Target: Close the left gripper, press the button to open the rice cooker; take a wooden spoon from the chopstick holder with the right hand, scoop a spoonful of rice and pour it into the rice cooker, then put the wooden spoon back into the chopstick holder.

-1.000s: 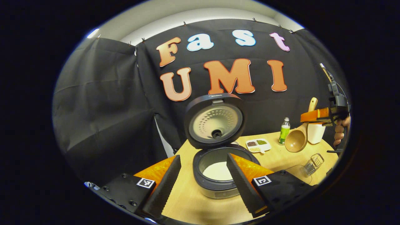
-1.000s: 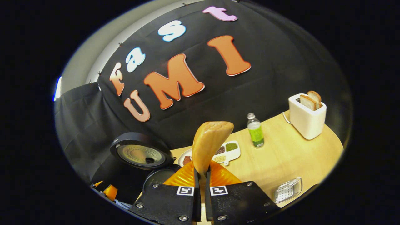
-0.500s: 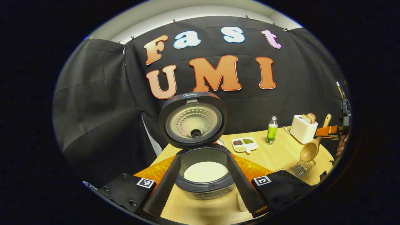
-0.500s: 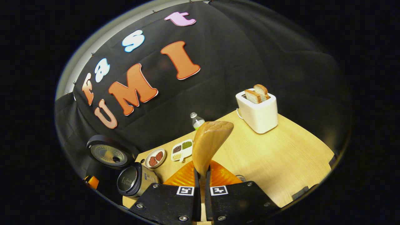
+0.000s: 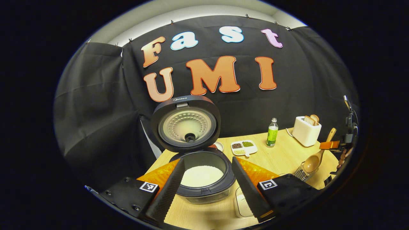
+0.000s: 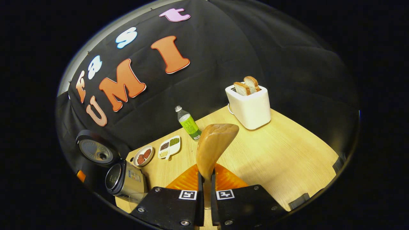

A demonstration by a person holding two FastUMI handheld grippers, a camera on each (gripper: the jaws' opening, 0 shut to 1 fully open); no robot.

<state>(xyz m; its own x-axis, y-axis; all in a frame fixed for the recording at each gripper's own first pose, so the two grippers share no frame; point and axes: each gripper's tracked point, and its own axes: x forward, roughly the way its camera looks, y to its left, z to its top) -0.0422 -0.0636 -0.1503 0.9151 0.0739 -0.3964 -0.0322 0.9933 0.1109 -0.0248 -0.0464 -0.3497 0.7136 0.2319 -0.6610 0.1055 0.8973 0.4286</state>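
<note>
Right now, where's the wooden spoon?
The wooden spoon is clamped in the right hand-held gripper. In the left gripper view it hangs bowl-down at the table's right edge, just over the wire chopstick holder, in front of the toaster.

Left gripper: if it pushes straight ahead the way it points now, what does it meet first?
Probably the open rice cooker, framed between the open left gripper fingers, likely its front rim; depth is hard to judge.

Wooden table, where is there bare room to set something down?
The light wooden table is bare in front of the white toaster. It is crowded by the black rice cooker, round dish and white divided tray.
</note>
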